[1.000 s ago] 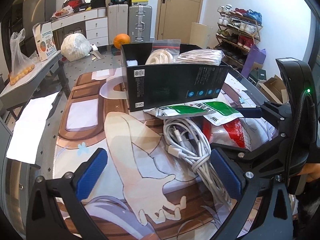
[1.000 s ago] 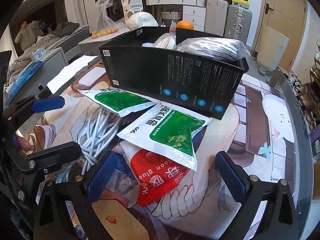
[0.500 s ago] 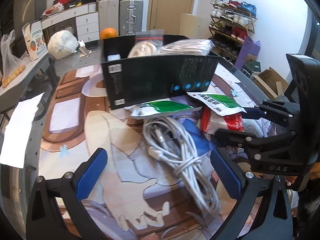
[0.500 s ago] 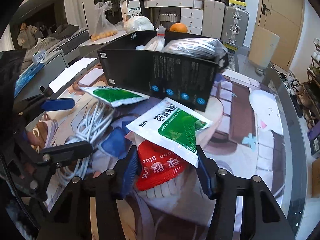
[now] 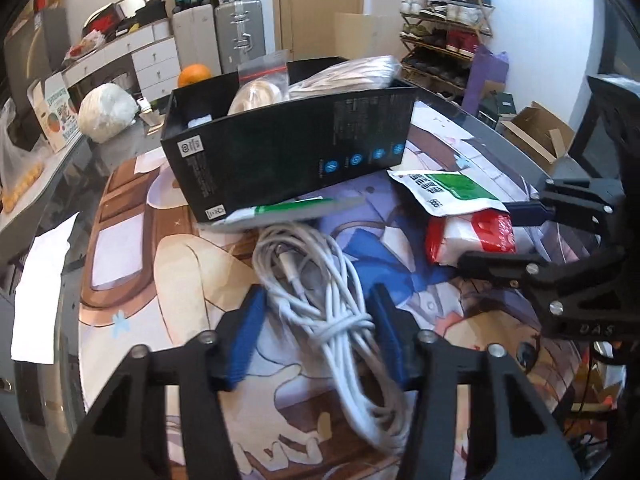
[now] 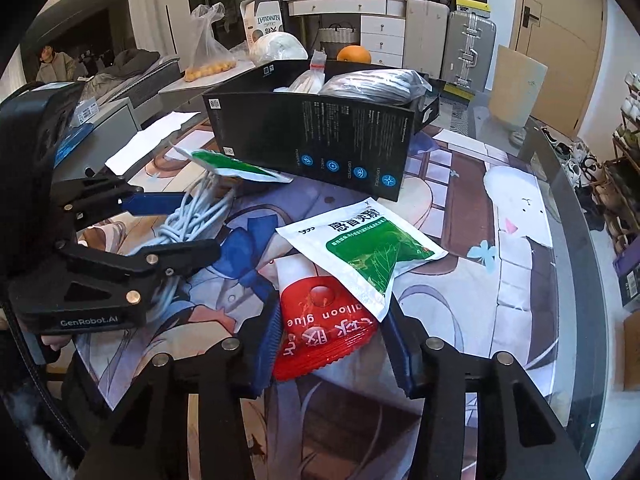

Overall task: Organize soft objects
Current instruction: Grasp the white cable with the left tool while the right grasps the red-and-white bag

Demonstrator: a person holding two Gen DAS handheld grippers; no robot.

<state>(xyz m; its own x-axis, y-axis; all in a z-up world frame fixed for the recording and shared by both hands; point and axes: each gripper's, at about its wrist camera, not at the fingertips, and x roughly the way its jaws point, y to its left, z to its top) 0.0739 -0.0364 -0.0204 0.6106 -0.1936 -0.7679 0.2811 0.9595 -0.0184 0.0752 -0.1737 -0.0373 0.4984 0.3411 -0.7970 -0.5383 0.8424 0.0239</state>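
Observation:
My left gripper (image 5: 316, 328) is shut on a bundle of white cables (image 5: 320, 300), also seen in the right wrist view (image 6: 192, 216). My right gripper (image 6: 332, 344) is shut on a red balloon-glue pouch (image 6: 320, 328), with a green-and-white sachet (image 6: 360, 248) lying on top of it. Both packets show in the left wrist view, the pouch (image 5: 472, 236) under the sachet (image 5: 444, 192). A black box (image 5: 288, 148) behind holds bagged soft items (image 5: 344, 74). A second green sachet (image 5: 280, 210) lies at the box's foot.
The table carries a printed anime mat (image 5: 132, 240) under glass. An orange (image 5: 194, 74) and a white bundle (image 5: 106, 112) sit behind the box. White paper (image 5: 40, 292) lies at the left. Suitcases, drawers and a shoe rack stand beyond.
Both grippers have closed from wide open: the left onto the cable bundle, the right onto the red pouch. The packets have shifted away from the box.

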